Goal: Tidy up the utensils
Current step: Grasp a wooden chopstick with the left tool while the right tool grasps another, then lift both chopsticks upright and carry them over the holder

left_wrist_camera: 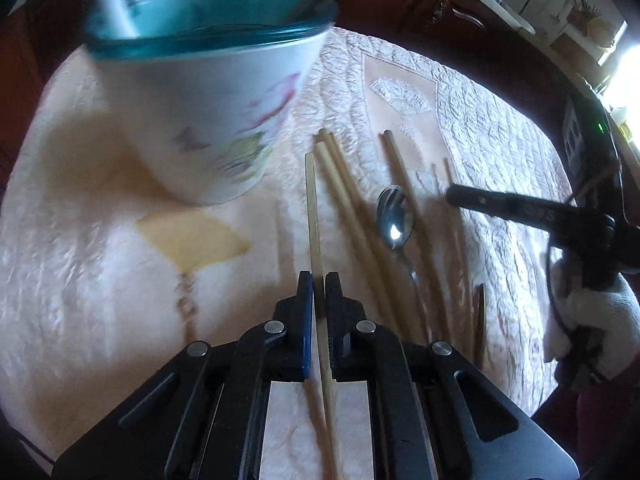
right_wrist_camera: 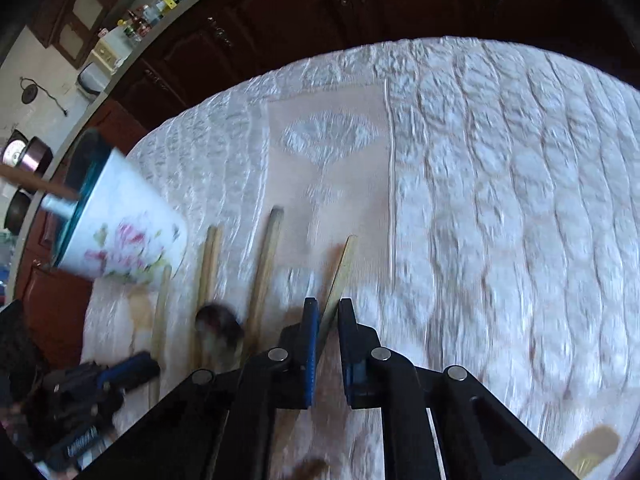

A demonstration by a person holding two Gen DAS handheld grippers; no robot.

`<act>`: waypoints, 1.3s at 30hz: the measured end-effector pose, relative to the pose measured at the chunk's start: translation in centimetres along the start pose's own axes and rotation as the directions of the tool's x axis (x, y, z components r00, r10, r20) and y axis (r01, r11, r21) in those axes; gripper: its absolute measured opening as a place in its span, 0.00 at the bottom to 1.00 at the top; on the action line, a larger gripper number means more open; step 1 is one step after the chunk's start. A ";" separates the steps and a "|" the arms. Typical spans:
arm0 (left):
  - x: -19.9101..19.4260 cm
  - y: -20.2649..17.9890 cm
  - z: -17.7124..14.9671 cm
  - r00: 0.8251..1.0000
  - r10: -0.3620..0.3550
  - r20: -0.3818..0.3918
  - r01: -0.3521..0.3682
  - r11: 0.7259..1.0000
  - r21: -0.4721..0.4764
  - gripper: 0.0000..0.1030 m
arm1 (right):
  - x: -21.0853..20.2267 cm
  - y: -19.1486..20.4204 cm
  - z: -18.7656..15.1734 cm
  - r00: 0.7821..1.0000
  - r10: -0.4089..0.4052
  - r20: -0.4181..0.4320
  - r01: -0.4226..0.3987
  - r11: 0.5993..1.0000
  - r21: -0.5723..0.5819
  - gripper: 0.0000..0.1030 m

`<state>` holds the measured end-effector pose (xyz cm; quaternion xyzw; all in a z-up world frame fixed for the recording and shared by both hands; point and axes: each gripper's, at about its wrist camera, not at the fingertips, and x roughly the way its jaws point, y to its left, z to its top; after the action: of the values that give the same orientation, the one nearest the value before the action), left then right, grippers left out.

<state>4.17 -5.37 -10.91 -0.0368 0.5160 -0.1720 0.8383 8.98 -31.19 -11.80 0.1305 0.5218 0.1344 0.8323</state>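
The left gripper (left_wrist_camera: pixel 319 280) is clamping a pale chopstick (left_wrist_camera: pixel 311 200) between nearly closed jaws, the stick running forward over the quilted cloth (left_wrist_camera: pixel 100 300) just right of the flowered cup (left_wrist_camera: pixel 208 120); the cup, teal-rimmed, is standing on the cloth with a white handle and a brown stick leaning inside it; further right of the cup more chopsticks (left_wrist_camera: pixel 348 208) are lying side by side, then a metal spoon (left_wrist_camera: pixel 394 220) bowl-up between them. The right gripper (right_wrist_camera: pixel 328 304), furthest from the cup, is pinching another pale chopstick (right_wrist_camera: pixel 344 264) with its jaws almost together; in that blurred view the left gripper's blue-and-black fingers (right_wrist_camera: pixel 128 368) are showing just below the cup (right_wrist_camera: pixel 124 232). A white-gloved hand (left_wrist_camera: pixel 600 320) is holding the right tool.
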 end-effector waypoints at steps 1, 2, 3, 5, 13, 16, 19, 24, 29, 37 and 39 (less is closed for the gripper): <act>-0.4 0.3 -0.3 1.000 -0.003 -0.006 0.003 1.000 -0.003 0.05 | -0.2 0.0 -0.5 1.000 0.005 -0.008 -0.006 1.000 -0.005 0.09; -0.7 0.5 -0.7 1.000 -0.007 -0.012 0.007 1.000 -0.003 0.05 | -0.4 -0.1 -1.1 1.000 0.013 -0.022 -0.013 1.000 -0.007 0.09; -0.8 0.5 -0.9 1.000 -0.009 -0.021 0.009 1.000 -0.001 0.05 | -0.4 -0.2 -1.6 0.999 0.016 -0.035 -0.016 1.000 -0.012 0.09; -1.0 0.6 -1.3 0.999 -0.008 -0.037 0.008 1.000 0.003 0.05 | -0.5 -0.1 -2.4 0.998 0.017 -0.059 -0.018 0.999 -0.027 0.09; -0.9 1.0 0.1 0.999 0.011 -0.034 -0.011 1.000 0.007 0.27 | -1.0 -0.6 -2.0 0.998 -0.036 -0.054 0.034 0.999 -0.031 0.28; -0.4 0.6 1.2 0.998 0.068 -0.015 -0.067 0.997 0.035 0.27 | -0.7 -0.7 -1.3 0.996 -0.048 -0.071 0.045 0.998 -0.039 0.28; 0.7 0.5 2.4 0.993 0.115 -0.015 -0.114 0.992 0.048 0.27 | -0.1 -0.1 -1.0 0.996 -0.068 -0.062 0.063 0.996 -0.069 0.26; 2.5 0.5 3.4 0.987 0.155 -0.046 -0.151 0.985 0.080 0.22 | 0.7 1.6 -0.3 0.997 -0.062 -0.042 0.058 0.994 -0.089 0.09; 0.4 1.0 3.6 0.996 0.092 0.015 -0.093 0.992 0.086 0.05 | -2.2 3.5 1.7 0.998 -0.018 0.058 0.023 0.996 -0.086 0.08; -6.8 1.5 3.7 0.985 0.002 0.172 -0.015 0.997 0.079 0.04 | -8.2 5.5 2.8 0.978 0.037 0.206 -0.012 0.992 -0.122 0.07; -8.9 1.6 3.6 0.975 -0.030 0.219 0.012 0.997 0.082 0.04 | -9.8 6.3 2.1 0.972 0.044 0.232 -0.011 0.990 -0.142 0.07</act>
<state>4.06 -1.35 -2.03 -0.0274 0.4121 -0.1965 0.8893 6.23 -29.02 -0.51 0.0940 0.4074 0.1656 0.8932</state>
